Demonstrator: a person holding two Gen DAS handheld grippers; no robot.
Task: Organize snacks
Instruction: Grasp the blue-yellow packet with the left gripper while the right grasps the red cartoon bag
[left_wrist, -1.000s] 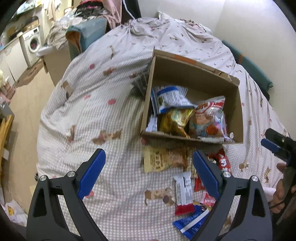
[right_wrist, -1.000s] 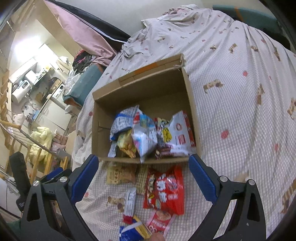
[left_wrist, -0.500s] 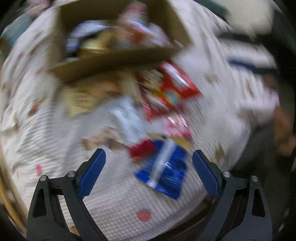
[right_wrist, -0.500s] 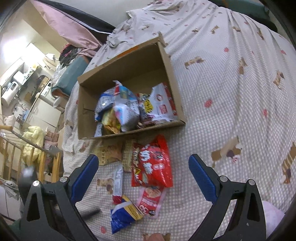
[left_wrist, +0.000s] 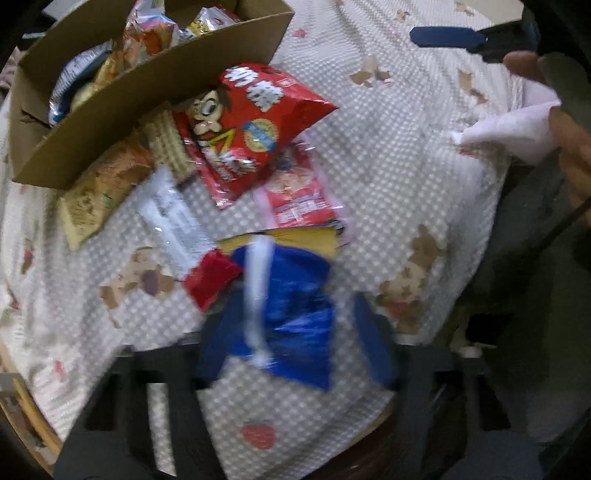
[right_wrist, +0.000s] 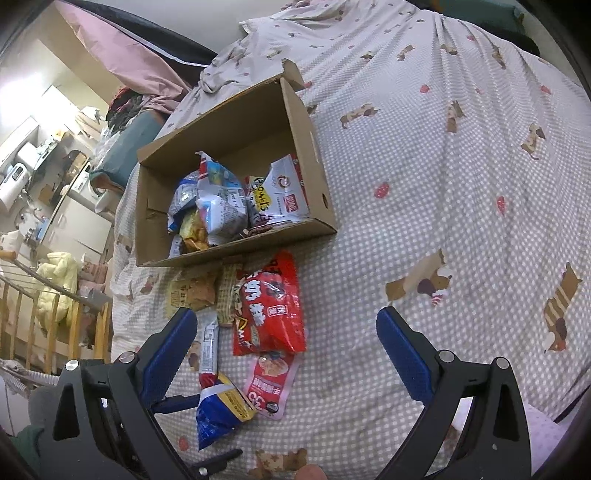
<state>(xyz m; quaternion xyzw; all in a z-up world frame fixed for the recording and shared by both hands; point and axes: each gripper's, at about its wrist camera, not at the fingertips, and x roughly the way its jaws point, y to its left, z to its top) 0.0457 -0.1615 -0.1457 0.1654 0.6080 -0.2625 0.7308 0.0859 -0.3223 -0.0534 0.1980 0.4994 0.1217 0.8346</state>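
Left gripper (left_wrist: 295, 332) jaws are closing around the blue packet (left_wrist: 291, 314); slippery foil may squirt free. Right gripper (right_wrist: 284, 350) hangs open, empty.

My left gripper (left_wrist: 295, 336) points steeply down, and its jaws are closing, the blue fingers (left_wrist: 371, 341) blurred on either side of something blue that lies between them; I can't tell whether the pads press on it. My right gripper (right_wrist: 286, 345) tilts down less sharply, jaws spread wide with nothing between them. My right hand (left_wrist: 570, 147) shows beyond the left gripper, up and to its right.
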